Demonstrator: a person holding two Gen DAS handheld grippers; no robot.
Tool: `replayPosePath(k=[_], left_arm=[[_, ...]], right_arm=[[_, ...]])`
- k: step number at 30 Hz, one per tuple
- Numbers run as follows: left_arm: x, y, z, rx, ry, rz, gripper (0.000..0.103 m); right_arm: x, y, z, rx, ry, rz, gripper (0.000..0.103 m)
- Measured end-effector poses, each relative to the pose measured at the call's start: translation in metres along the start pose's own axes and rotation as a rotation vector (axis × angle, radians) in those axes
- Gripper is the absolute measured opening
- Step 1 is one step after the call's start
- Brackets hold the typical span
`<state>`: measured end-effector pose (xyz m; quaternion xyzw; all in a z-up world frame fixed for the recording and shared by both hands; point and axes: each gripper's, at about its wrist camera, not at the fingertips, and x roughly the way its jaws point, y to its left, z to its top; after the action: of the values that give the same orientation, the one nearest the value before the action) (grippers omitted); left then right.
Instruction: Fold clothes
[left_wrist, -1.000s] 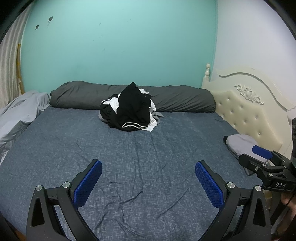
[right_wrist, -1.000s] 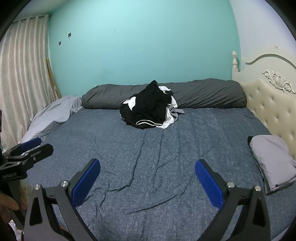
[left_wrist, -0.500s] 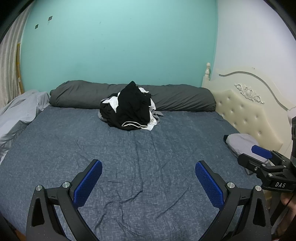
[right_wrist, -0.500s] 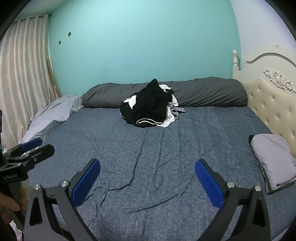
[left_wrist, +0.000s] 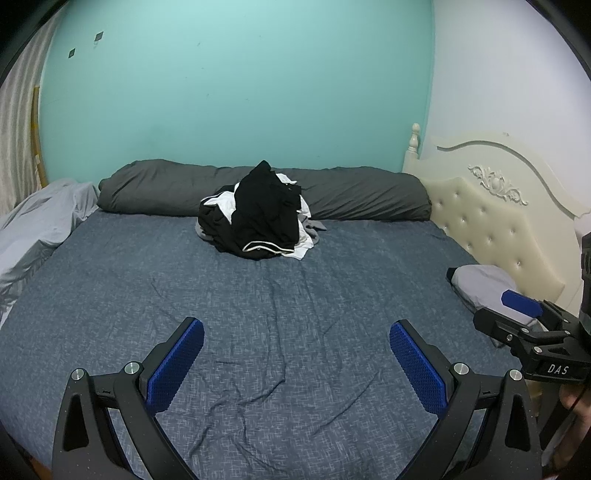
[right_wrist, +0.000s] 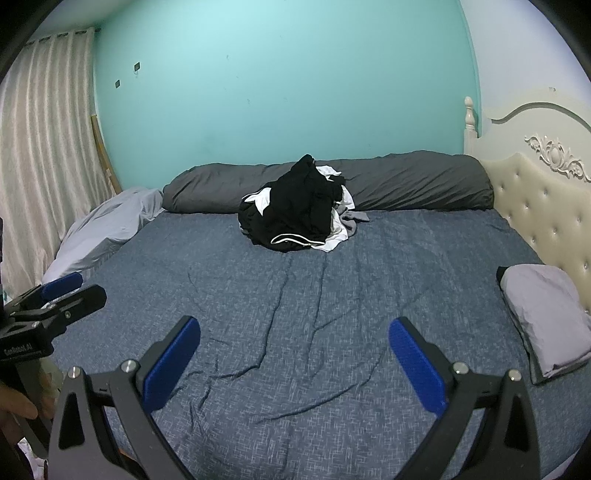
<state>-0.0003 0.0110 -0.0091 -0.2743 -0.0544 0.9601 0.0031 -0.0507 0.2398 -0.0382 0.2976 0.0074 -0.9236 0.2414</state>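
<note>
Both tools have edged forward: left tool (left_wrist: 296, 345) and right tool (right_wrist: 294, 343) hover released above the bed (left_wrist: 258, 314); clothes (left_wrist: 258, 218) heaped near its far edge.

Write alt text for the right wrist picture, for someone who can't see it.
A heap of black and white clothes sits far across a blue bed, against a long dark grey bolster. The open right hand-held gripper frames the foreground, holding nothing; a folded grey item lies right.

Both grippers (left_wrist: 296, 349) (right_wrist: 294, 347) spread wide
</note>
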Motion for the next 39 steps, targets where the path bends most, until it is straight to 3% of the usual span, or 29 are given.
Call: replayPosePath(k=[27,39], left_arm=[[0.004,0.008,0.012,-0.017,0.000,0.006,0.103],[0.043,0.042,0.015,-0.064,-0.002,0.026,0.103]], right_arm=[[0.006,-0.002,-0.001,-0.002,0.004,0.011,0.103],[0.051,-0.004,-0.002,0.010,0.057,0.070,0.103]])
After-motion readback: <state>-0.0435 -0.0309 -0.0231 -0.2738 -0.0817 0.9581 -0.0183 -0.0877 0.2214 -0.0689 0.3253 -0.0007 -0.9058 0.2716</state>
